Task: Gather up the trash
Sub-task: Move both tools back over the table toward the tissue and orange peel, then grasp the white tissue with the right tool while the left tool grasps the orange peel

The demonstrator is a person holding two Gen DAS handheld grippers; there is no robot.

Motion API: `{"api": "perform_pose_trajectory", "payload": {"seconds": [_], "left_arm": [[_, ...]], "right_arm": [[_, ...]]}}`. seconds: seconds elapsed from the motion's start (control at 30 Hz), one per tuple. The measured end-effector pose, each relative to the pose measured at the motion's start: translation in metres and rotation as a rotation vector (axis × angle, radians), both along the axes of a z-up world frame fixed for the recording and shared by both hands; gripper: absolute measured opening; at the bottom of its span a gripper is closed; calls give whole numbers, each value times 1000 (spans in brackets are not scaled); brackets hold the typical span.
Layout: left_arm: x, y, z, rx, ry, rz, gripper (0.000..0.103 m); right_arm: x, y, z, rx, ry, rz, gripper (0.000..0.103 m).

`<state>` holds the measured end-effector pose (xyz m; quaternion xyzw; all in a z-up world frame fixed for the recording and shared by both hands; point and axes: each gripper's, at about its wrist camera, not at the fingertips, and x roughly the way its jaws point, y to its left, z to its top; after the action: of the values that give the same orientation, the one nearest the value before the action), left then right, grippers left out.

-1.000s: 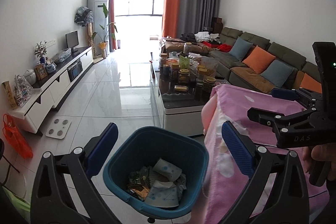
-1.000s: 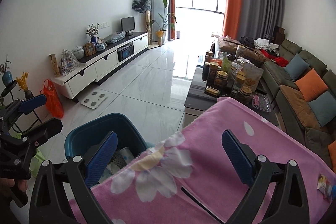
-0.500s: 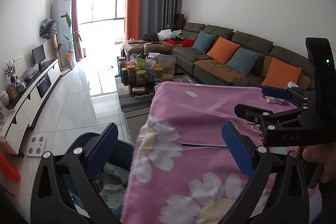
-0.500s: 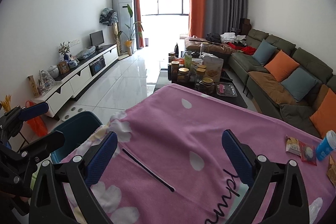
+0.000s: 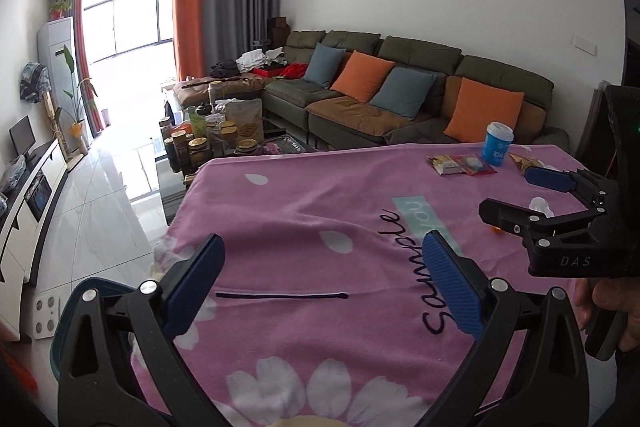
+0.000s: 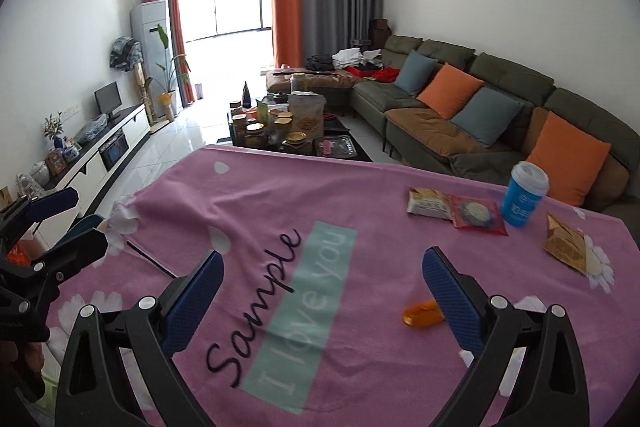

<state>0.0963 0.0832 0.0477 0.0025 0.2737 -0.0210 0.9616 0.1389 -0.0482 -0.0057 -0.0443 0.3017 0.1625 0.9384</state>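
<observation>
The left gripper (image 5: pixel 322 293) has its blue-padded jaws spread apart and holds nothing; it hangs above the near left part of the table, which is covered by a pink floral tablecloth (image 5: pixel 304 211). The right gripper (image 6: pixel 322 293) also has its jaws spread apart and empty, above the printed word "Sample" in the middle of the cloth. An orange wrapper (image 6: pixel 422 315) lies on the cloth just beside the right gripper's right finger pad (image 6: pixel 448 303). A crumpled white tissue (image 5: pixel 541 206) lies close to it, toward the right edge.

At the far right corner of the table a blue cup with a white lid (image 6: pixel 523 199) stands upright. Touching its base is a red snack packet (image 6: pixel 476 215), which overlaps a beige snack packet (image 6: pixel 429 203). A brown snack packet (image 6: pixel 566 247) lies near the right edge.

A teal trash bin (image 5: pixel 66 311) stands on the floor off the near left corner of the table, largely hidden behind the left gripper.
</observation>
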Motion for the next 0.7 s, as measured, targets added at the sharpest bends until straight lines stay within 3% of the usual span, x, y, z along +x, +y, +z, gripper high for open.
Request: {"api": "perform_pose_trajectory", "payload": {"seconds": [0.4, 0.7], "left_arm": [[38, -67, -17, 8, 30, -149, 97], [59, -129, -35, 20, 65, -291, 97]], "right_arm": [[-24, -97, -23, -16, 22, -239, 96], [-31, -144, -49, -16, 100, -317, 96]]}}
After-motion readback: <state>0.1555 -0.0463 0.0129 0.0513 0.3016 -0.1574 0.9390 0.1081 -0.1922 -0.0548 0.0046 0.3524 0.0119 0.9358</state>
